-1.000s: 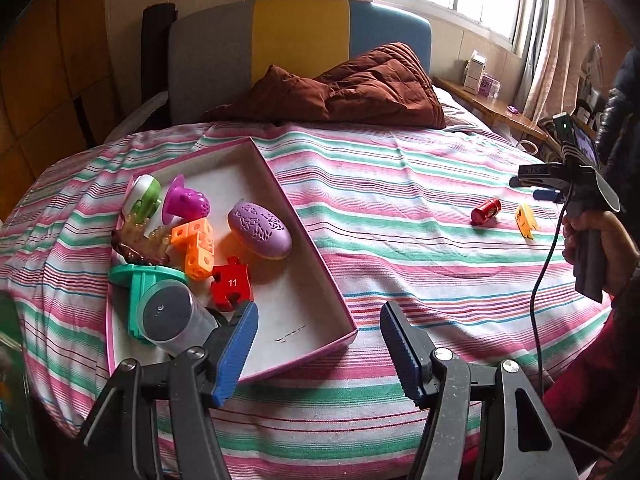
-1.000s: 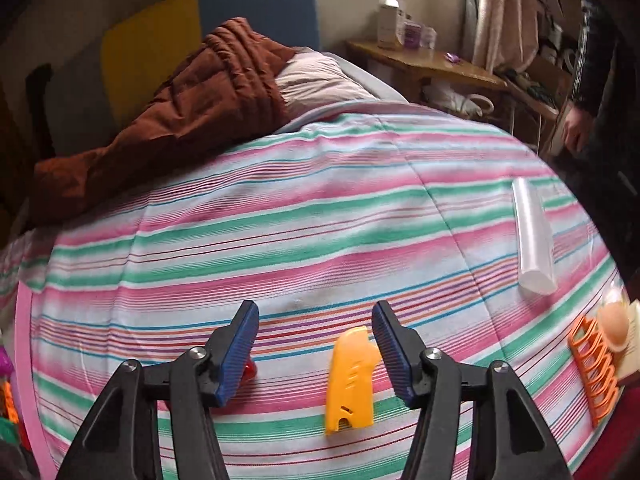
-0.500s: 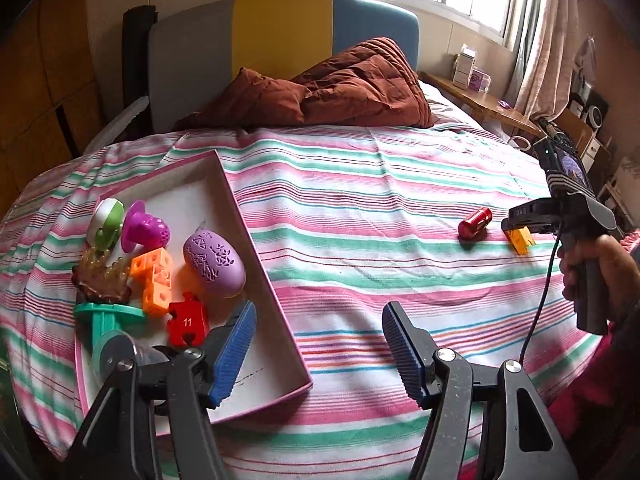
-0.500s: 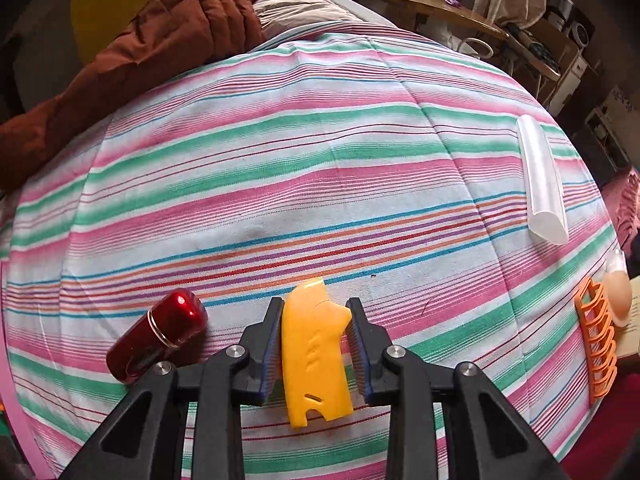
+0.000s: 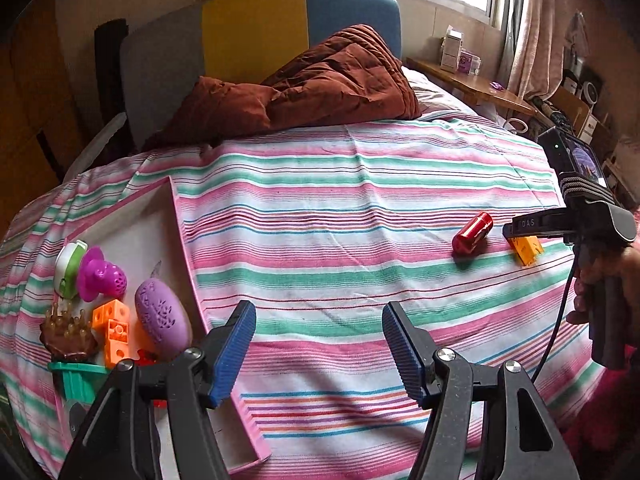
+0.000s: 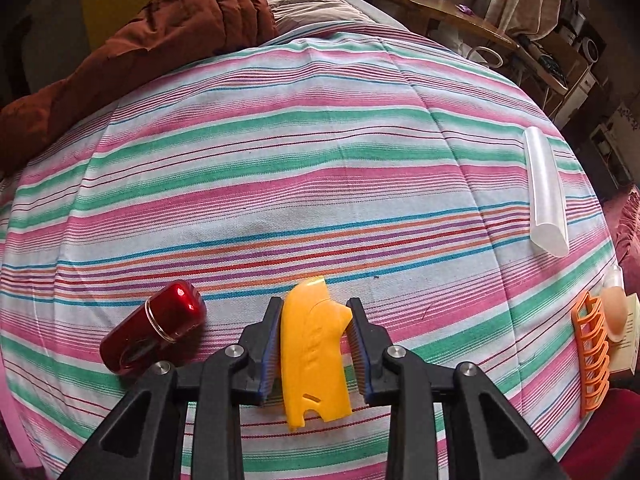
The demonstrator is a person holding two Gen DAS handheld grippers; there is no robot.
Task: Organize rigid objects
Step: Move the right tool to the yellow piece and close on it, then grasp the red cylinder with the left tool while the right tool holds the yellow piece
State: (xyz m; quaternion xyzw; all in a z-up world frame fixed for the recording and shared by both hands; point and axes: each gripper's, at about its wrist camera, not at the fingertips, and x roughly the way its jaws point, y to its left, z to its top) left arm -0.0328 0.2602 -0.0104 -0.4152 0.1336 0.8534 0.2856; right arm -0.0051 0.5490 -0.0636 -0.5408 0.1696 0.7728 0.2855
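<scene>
My right gripper is shut on a flat yellow plastic piece that lies on the striped bedspread; both show in the left wrist view too, the gripper over the piece. A red metallic capsule lies just left of it, also in the left wrist view. My left gripper is open and empty, over the near corner of a pink-rimmed white tray holding a purple egg, orange blocks and several other toys.
A clear plastic tube lies at the right of the bed. An orange rack and a peach egg sit at the right edge. A brown quilt is bunched by the headboard.
My right gripper came down and closed on the yellow piece. My left gripper swung right, away from the tray's middle, still open.
</scene>
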